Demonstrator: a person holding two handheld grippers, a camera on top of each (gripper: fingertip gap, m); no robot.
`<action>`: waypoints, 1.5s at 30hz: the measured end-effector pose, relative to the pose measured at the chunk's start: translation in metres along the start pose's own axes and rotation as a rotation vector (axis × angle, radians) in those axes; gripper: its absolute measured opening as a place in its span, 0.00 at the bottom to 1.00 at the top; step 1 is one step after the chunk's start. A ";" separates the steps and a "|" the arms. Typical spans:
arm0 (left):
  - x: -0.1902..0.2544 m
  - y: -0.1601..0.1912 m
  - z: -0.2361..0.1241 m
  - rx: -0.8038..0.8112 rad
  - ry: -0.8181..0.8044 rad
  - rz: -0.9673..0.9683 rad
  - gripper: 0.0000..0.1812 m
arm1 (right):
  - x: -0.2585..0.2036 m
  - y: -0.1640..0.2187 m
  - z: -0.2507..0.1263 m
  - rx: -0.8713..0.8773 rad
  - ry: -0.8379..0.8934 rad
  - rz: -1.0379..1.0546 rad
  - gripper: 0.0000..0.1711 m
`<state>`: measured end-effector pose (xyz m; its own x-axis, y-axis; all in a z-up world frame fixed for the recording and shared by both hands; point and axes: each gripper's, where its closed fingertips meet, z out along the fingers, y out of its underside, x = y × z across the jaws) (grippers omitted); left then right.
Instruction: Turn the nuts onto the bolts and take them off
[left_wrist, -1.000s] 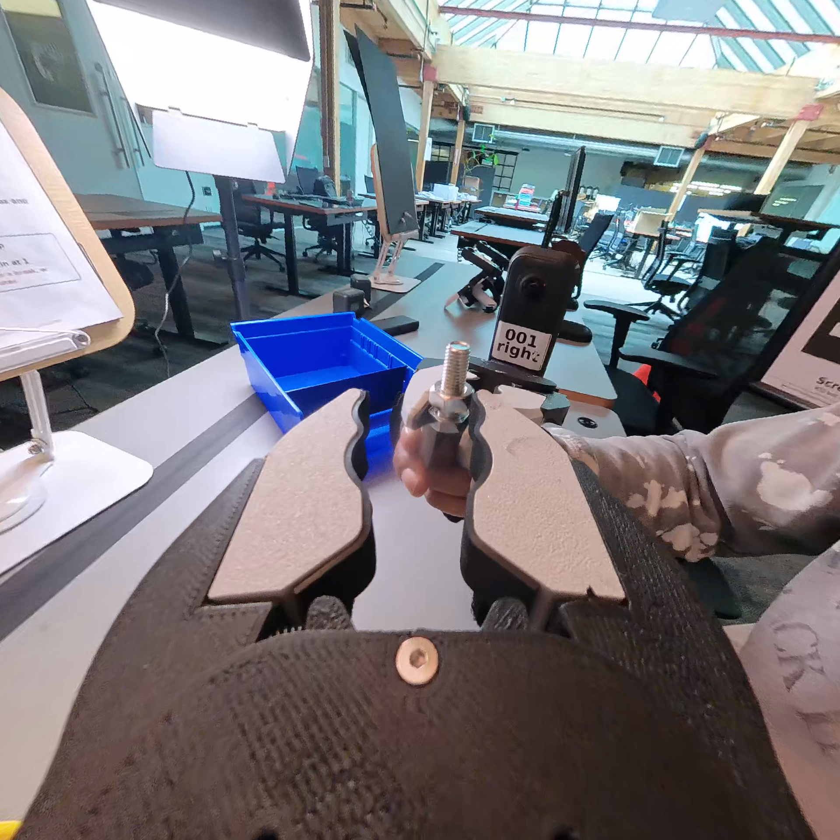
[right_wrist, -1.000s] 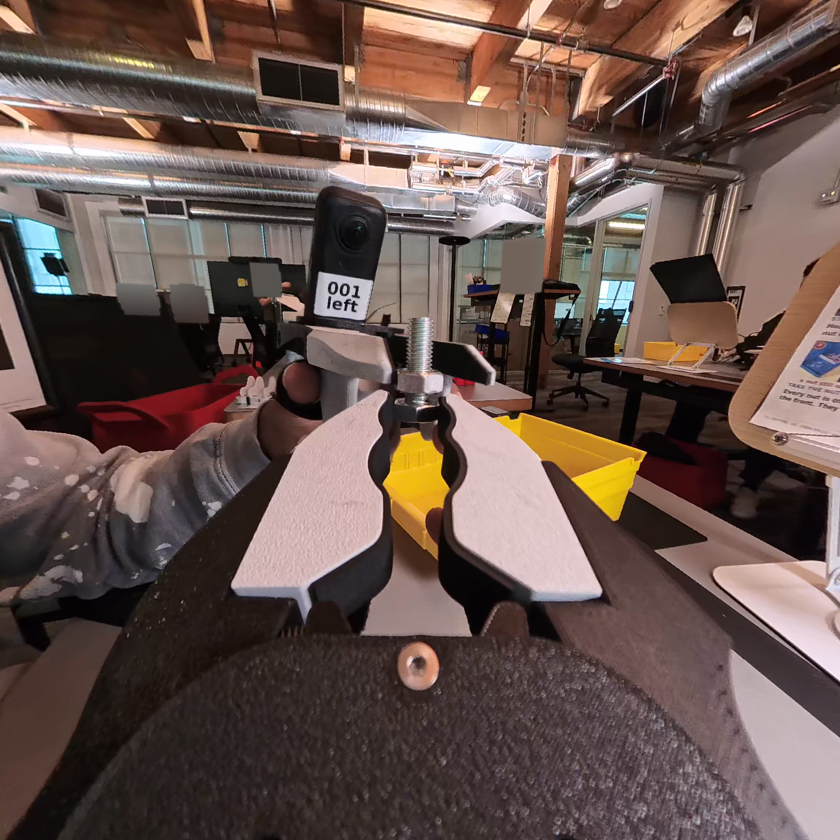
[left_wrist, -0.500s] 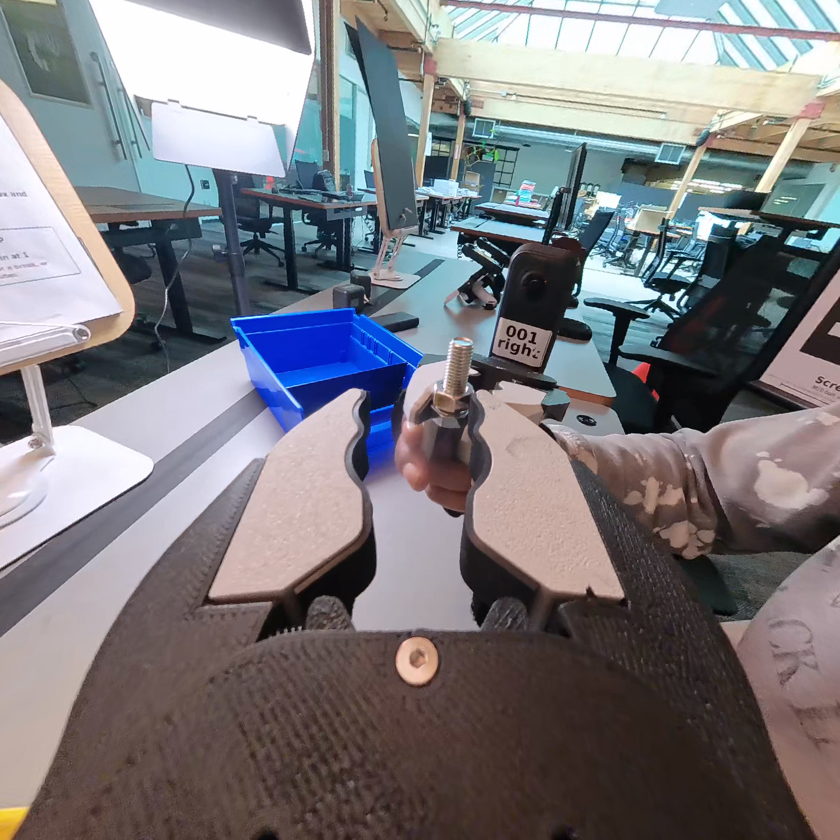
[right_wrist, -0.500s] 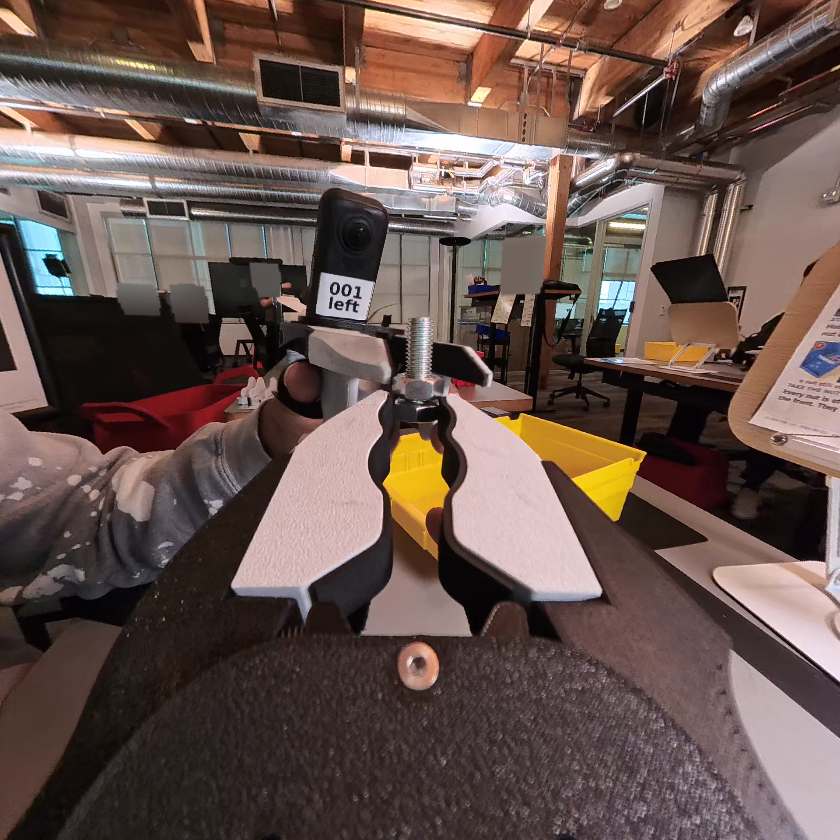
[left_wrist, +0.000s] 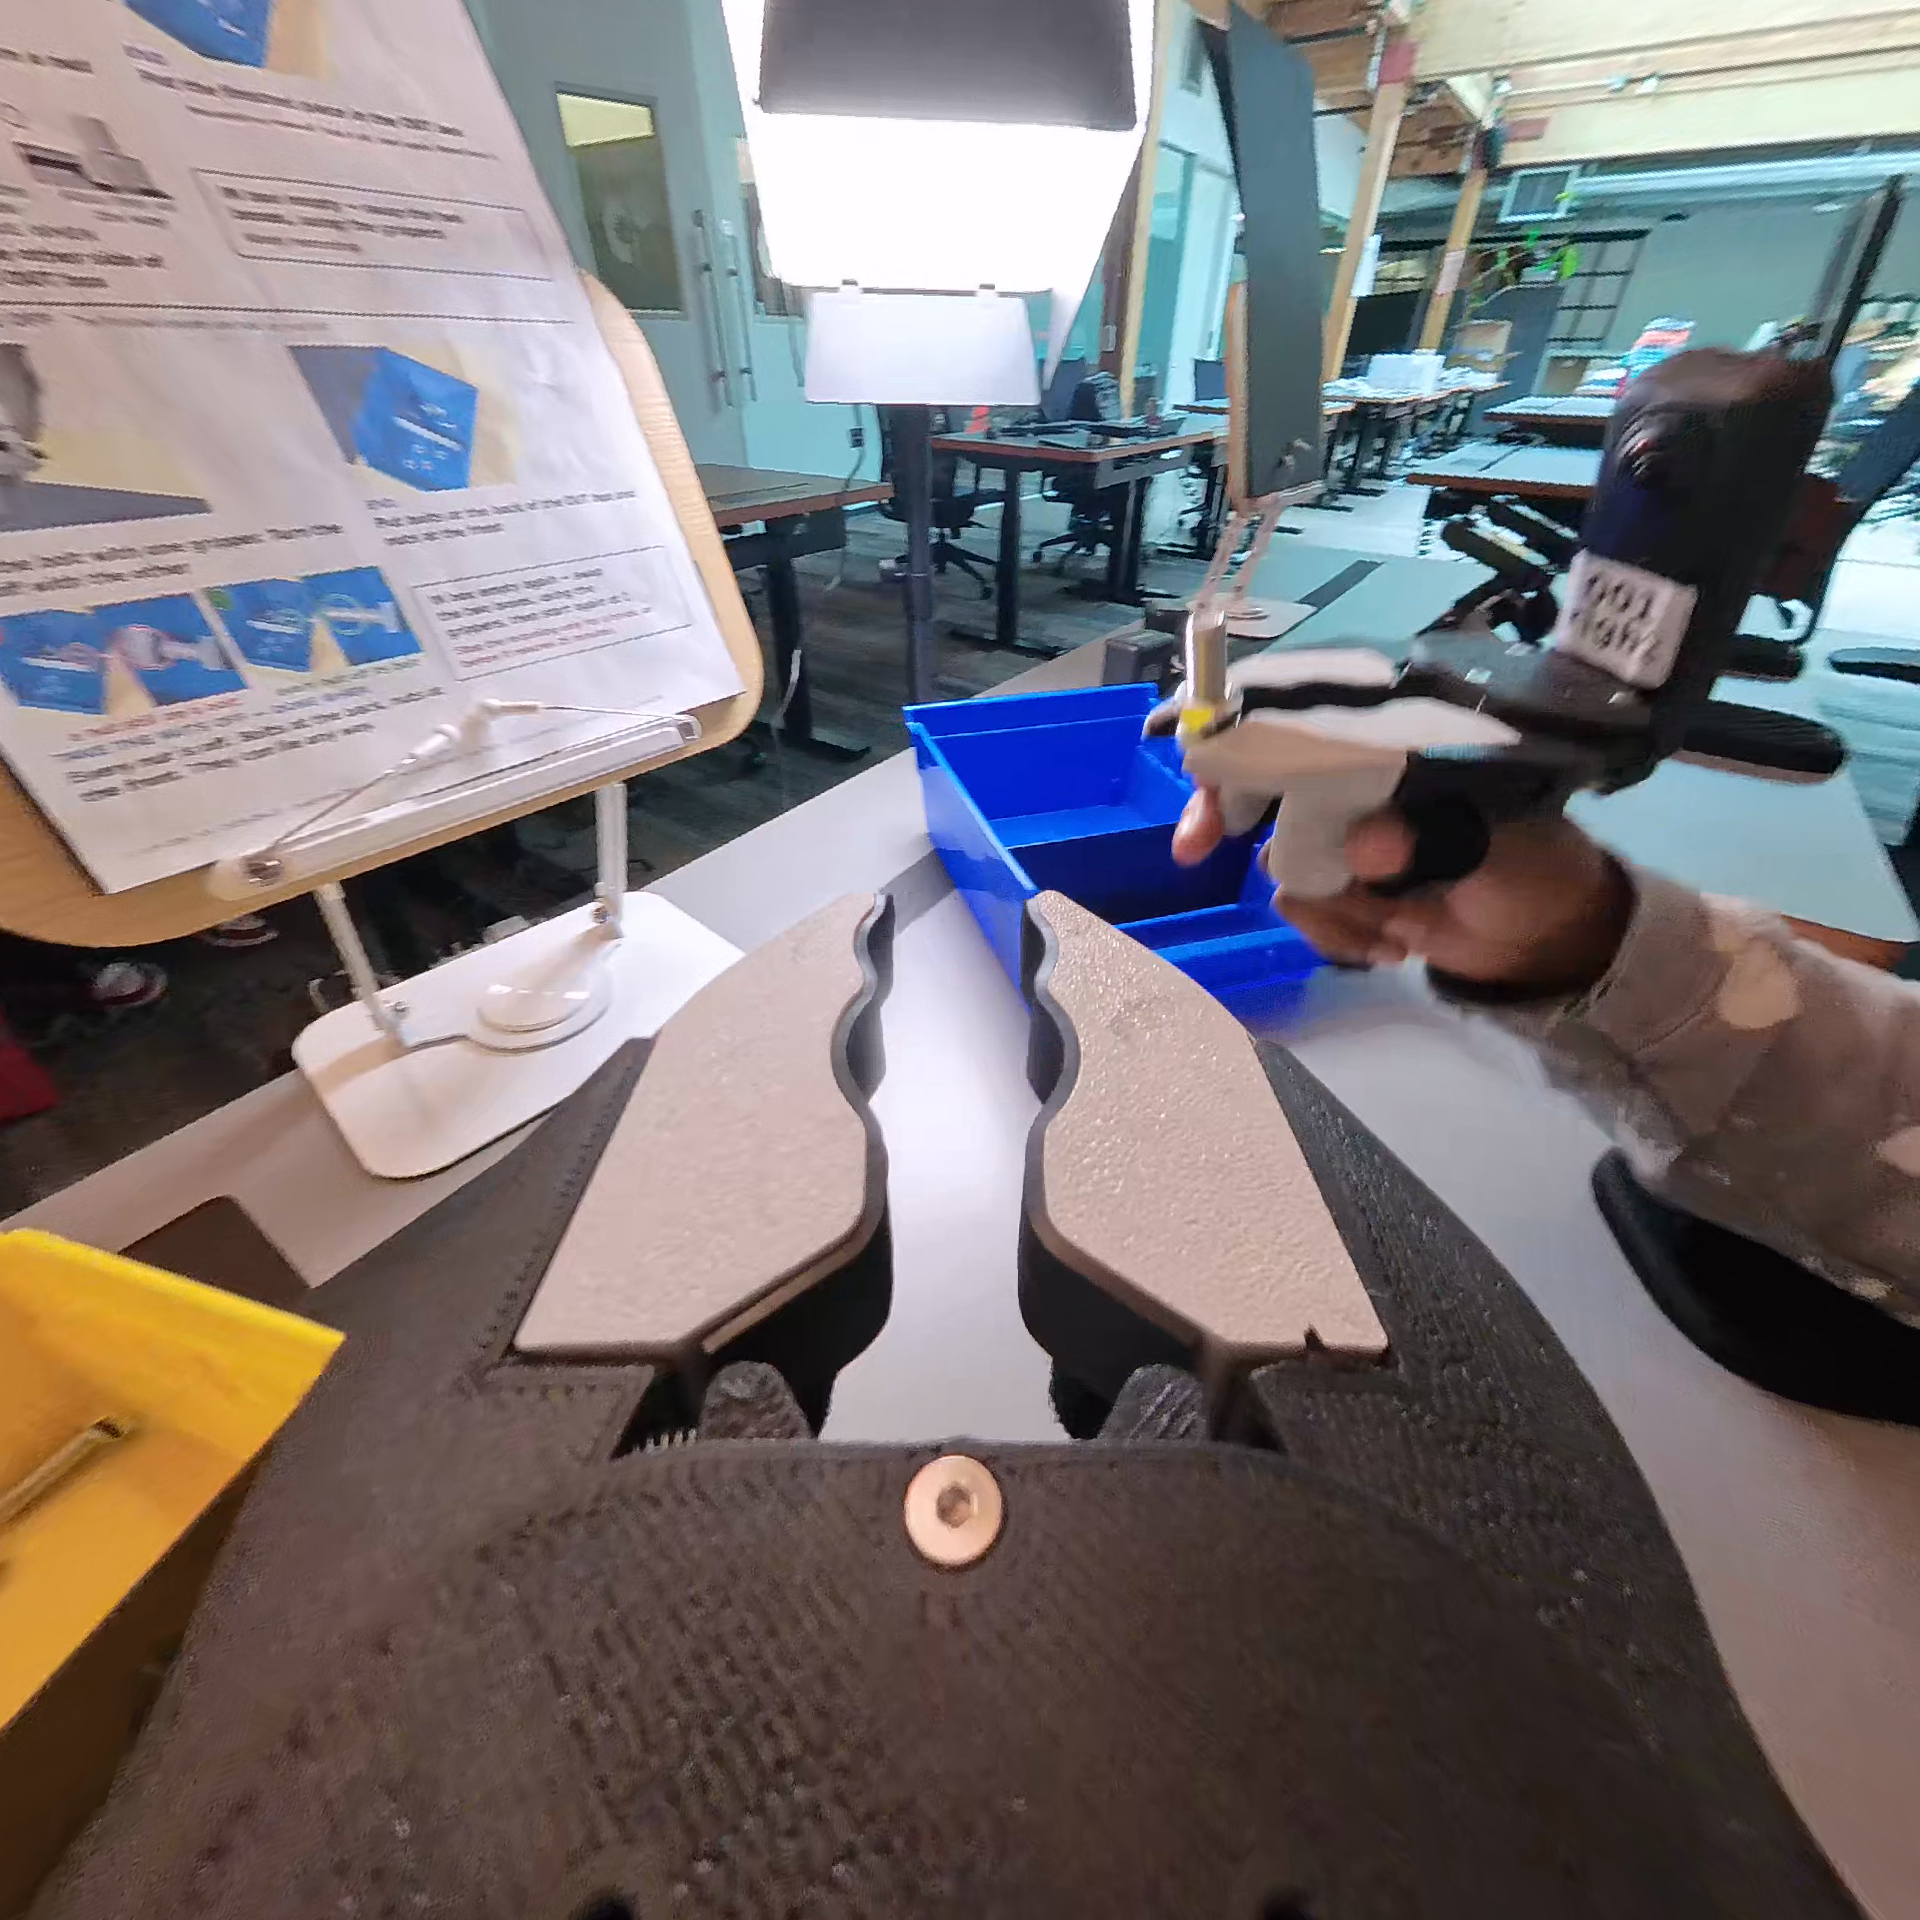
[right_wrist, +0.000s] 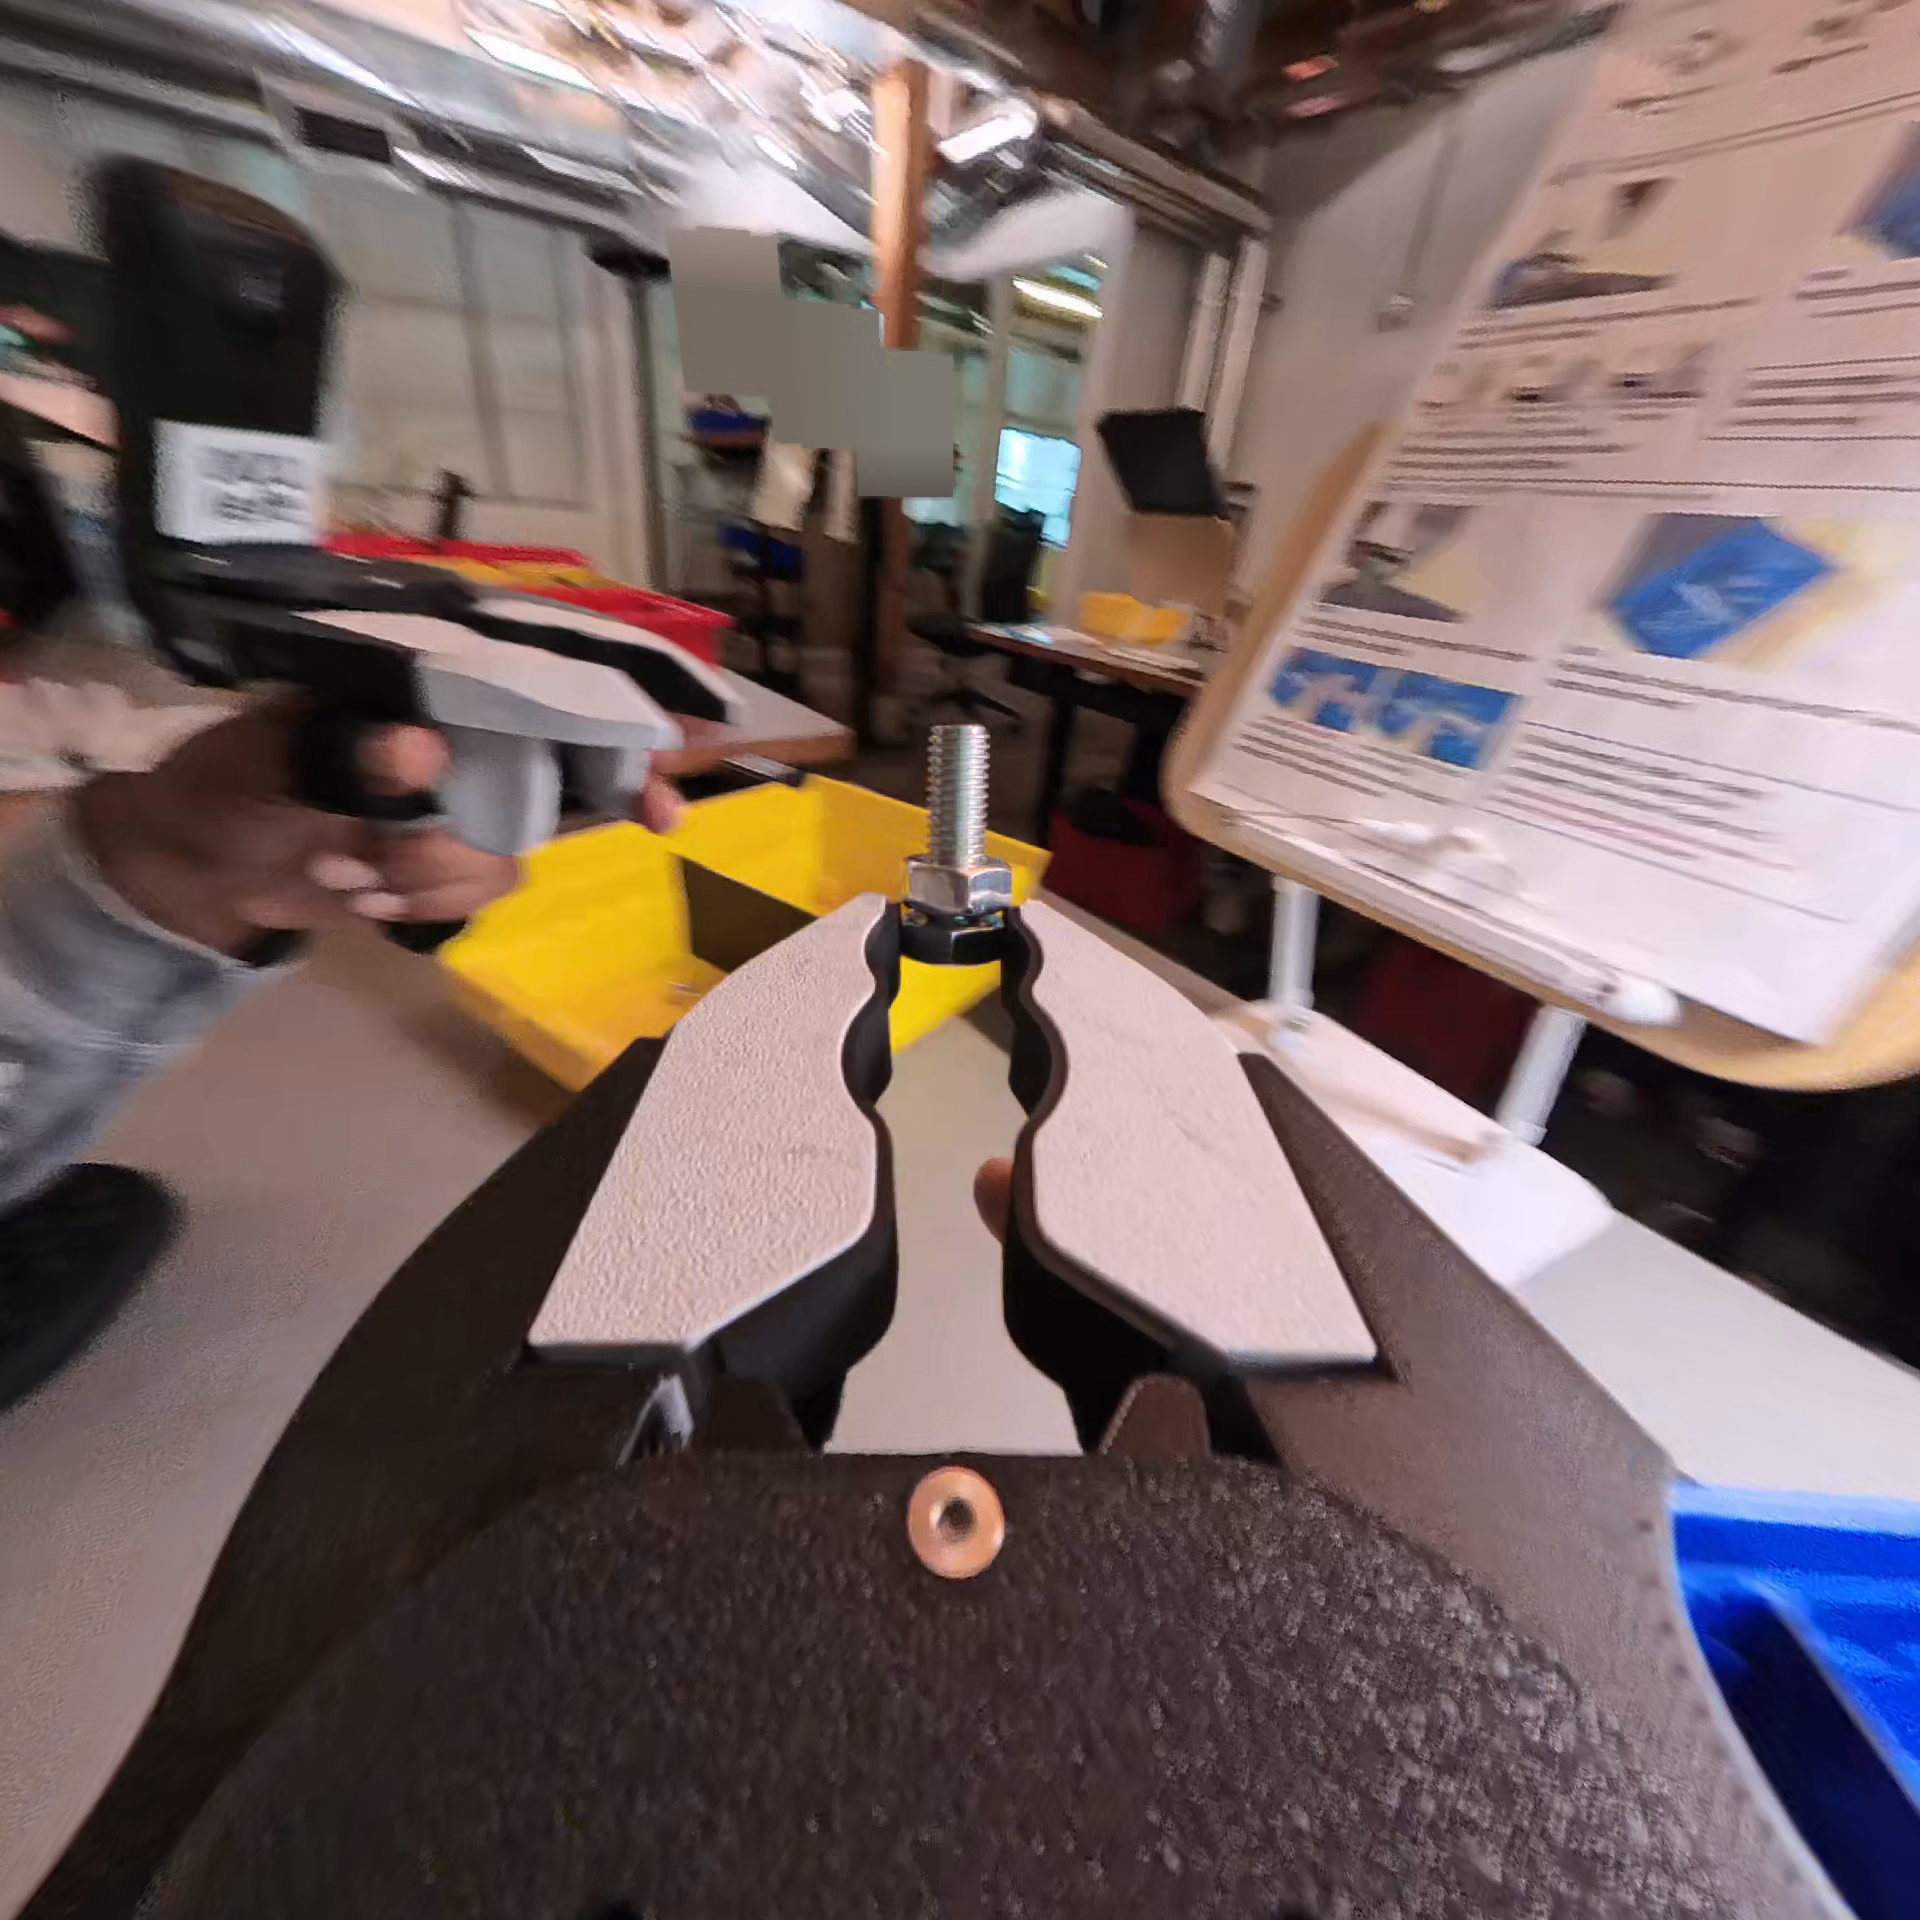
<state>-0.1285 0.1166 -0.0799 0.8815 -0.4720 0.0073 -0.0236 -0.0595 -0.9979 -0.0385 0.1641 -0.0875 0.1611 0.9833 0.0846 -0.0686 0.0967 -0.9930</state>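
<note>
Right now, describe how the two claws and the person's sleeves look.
Both the left claw and the right claw have flat, pale grey textured fingers with wavy black inner edges on a rough black body with a central metal screw. Each carries a black camera with a white label. The sleeve is grey with pale splotches.

Bolt (right_wrist: 958, 790) head hidden between right gripper (right_wrist: 951, 940) fingertips. Left gripper (right_wrist: 582, 675), at 10 o'clock, motion-blurred. Blue bin (right_wrist: 1808, 1621) cut off at 4 o'clock edge.
</note>
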 end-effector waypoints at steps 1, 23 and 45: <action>-0.007 0.000 -0.002 0.002 -0.022 0.004 0.13 | 0.022 -0.001 -0.007 -0.038 0.082 -0.026 0.11; -0.129 0.050 -0.038 0.003 -0.376 -0.031 0.19 | 0.306 0.209 -0.111 -1.185 0.600 0.218 0.11; -0.144 0.073 -0.035 -0.042 -0.411 -0.056 0.18 | 0.196 0.056 -0.045 -0.417 0.296 0.142 0.16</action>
<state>-0.2738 0.1493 -0.1520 0.9967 -0.0768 0.0272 0.0182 -0.1150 -0.9932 0.0332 0.3551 -0.1308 0.4542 0.8907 -0.0199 0.2777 -0.1628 -0.9468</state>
